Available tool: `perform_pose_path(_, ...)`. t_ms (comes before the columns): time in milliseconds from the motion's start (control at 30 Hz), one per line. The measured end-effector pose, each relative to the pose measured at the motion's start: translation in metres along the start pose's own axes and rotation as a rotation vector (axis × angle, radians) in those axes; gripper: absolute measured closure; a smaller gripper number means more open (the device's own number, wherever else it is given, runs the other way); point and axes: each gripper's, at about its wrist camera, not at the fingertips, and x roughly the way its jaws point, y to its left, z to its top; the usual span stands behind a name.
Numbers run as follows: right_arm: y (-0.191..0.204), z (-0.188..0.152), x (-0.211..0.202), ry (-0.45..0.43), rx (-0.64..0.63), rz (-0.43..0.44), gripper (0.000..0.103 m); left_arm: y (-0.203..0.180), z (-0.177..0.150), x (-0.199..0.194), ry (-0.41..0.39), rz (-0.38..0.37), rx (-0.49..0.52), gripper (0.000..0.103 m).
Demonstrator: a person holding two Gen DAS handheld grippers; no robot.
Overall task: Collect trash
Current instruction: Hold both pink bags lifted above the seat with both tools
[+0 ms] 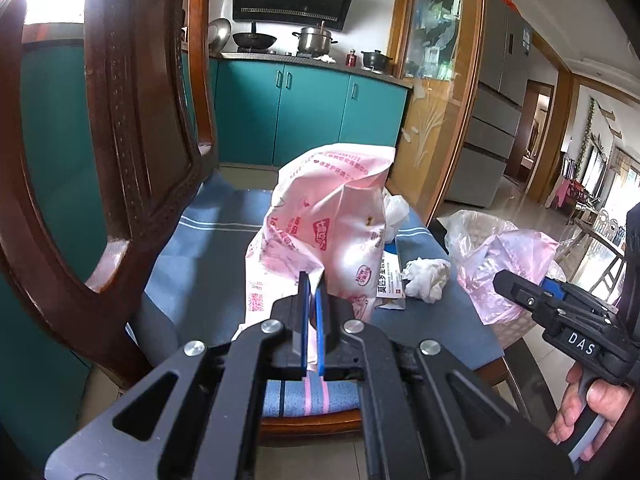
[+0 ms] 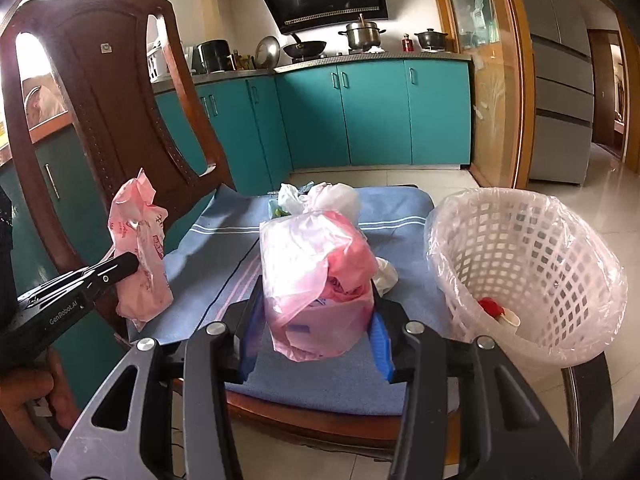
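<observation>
bags gripped over the chair seat

left hand-held gripper (image 1: 311, 286) pinched tight on printed pink bag (image 1: 320, 220). right hand-held gripper (image 2: 318, 316) clamps a pink bag-wrapped bundle (image 2: 316, 276), jaws partway apart w/ bundle between. both over blue cushion (image 2: 224, 248). crumpled tissue (image 1: 426, 280) lies beside. lined white basket (image 2: 528, 264) at right. chair back (image 2: 108, 92) at left, teal cabinets (image 2: 372, 112) beyond.

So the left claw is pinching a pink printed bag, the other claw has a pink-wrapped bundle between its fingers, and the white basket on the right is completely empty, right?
Not quite: the white basket isn't empty. The right wrist view shows a red scrap at its bottom. The rest stands: the left gripper pinches the pink printed bag, the right gripper the pink-wrapped bundle.
</observation>
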Motion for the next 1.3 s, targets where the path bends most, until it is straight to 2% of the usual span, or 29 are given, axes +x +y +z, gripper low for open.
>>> perform_pose_path(1300,-0.0043,-0.0032,0.0085,0.032,-0.019,0.001,0.058,-0.0043,-0.0012,0.0057,0.032,-0.005,0.016,0.099)
